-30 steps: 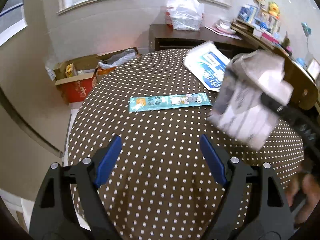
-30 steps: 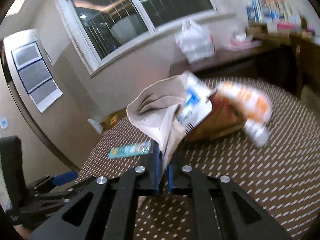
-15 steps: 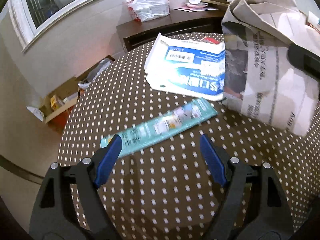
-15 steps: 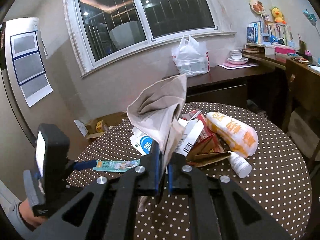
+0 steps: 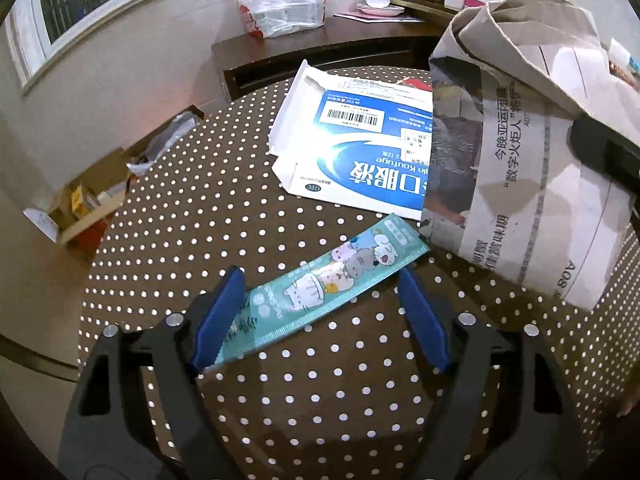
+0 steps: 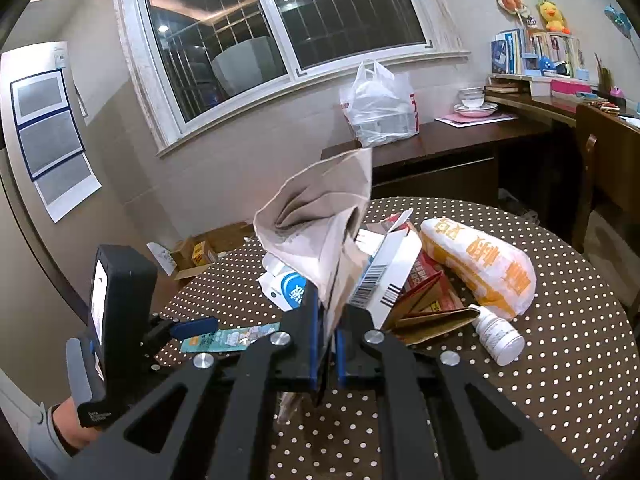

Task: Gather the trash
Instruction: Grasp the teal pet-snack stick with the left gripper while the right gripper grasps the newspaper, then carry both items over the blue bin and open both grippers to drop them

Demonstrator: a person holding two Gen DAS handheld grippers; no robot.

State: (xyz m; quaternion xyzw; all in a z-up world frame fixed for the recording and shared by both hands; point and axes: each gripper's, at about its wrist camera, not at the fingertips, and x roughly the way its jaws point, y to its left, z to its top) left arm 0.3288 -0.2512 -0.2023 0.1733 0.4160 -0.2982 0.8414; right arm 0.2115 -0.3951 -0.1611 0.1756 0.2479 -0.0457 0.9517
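Note:
A long teal snack wrapper (image 5: 328, 284) lies on the brown dotted table (image 5: 320, 392). My left gripper (image 5: 320, 312) is open, its blue fingers on either side of the wrapper, low over it. My right gripper (image 6: 327, 332) is shut on a crumpled newspaper (image 6: 320, 224) and holds it above the table; the newspaper fills the right of the left wrist view (image 5: 532, 152). The wrapper (image 6: 228, 338) and the left gripper (image 6: 192, 326) show at the left of the right wrist view.
A flattened blue-and-white box (image 5: 360, 144) lies beyond the wrapper. A pile sits mid-table: red cartons (image 6: 424, 292), an orange-and-white bag (image 6: 480, 264), a white pill bottle (image 6: 498, 336). An open cardboard box (image 5: 88, 200) stands on the floor at left. A sideboard (image 6: 452, 148) holds a plastic bag.
My left gripper has moved forward and down, so the teal wrapper now lies between its fingers. The right gripper still holds the newspaper, almost still.

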